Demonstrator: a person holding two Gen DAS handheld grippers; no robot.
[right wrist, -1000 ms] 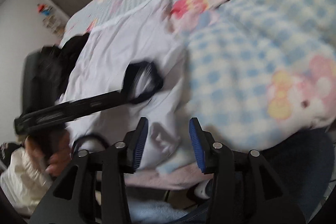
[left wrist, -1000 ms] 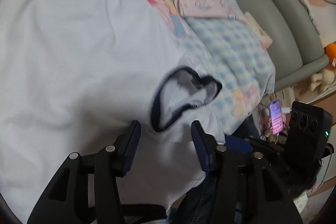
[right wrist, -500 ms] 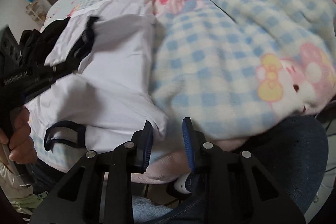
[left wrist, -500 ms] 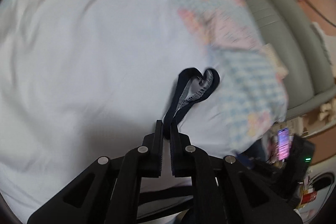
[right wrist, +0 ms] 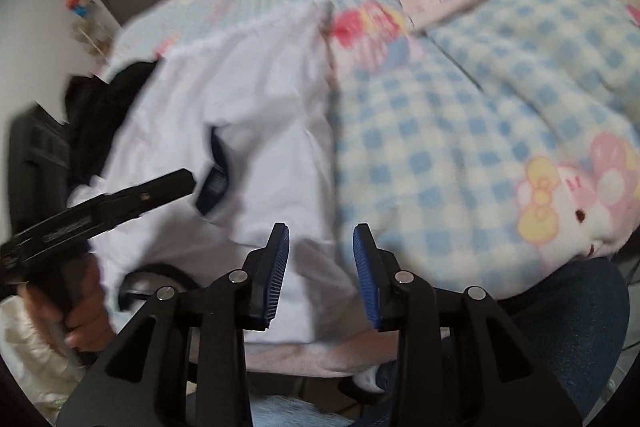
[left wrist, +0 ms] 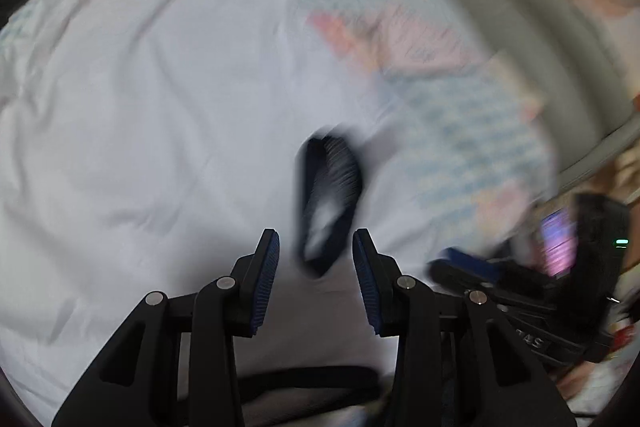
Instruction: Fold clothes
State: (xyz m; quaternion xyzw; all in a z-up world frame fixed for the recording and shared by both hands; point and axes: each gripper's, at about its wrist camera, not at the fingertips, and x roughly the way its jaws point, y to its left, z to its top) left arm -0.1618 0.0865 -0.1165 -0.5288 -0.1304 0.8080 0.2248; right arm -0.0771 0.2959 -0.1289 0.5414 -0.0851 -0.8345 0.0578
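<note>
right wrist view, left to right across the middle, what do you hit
left gripper → navy sleeve cuff → white shirt → blue checked blanket → pink bow cartoon print

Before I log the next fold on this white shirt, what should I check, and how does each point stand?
1. Left gripper open: ok.
2. Right gripper open: ok.
3. Navy sleeve cuff free of the left fingers: looks ok, but the frame is blurred.
4. White shirt lying on the checked blanket: ok.
5. Shirt smooth: not ok, creases show.
6. Shirt's near hem lying flat: cannot tell, it hangs over the bed edge.
</note>
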